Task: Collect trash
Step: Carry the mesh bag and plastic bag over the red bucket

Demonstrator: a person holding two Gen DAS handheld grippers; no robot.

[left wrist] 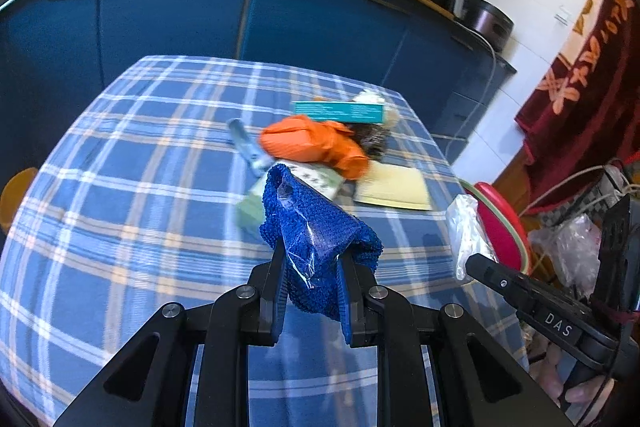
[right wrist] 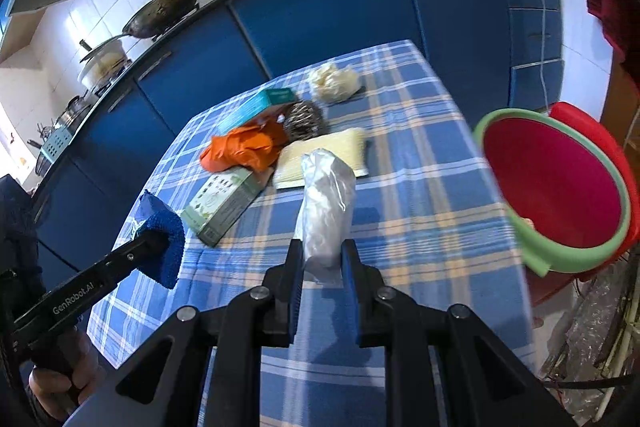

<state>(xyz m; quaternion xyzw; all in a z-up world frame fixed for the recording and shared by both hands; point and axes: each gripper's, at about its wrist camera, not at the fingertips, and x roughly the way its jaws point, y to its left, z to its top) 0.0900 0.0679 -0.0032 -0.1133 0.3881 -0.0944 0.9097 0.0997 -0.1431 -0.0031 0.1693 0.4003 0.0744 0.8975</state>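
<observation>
Above the checked counter (left wrist: pixel 120 187), the left claw (left wrist: pixel 312 267) clamps a blue cloth (left wrist: pixel 316 227) while the right claw (right wrist: pixel 322 259) clamps a clear plastic bag (right wrist: pixel 326 203).

Table (right wrist: pixel 420 211) under blue checked cloth, bearing orange bag (right wrist: pixel 240 149), two boxes, steel scourer (right wrist: pixel 302 119), yellow pad (right wrist: pixel 332 157), white wad (right wrist: pixel 334 81).

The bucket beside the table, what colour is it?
Red bucket with a light green rim, shown best in the right wrist view.
</observation>
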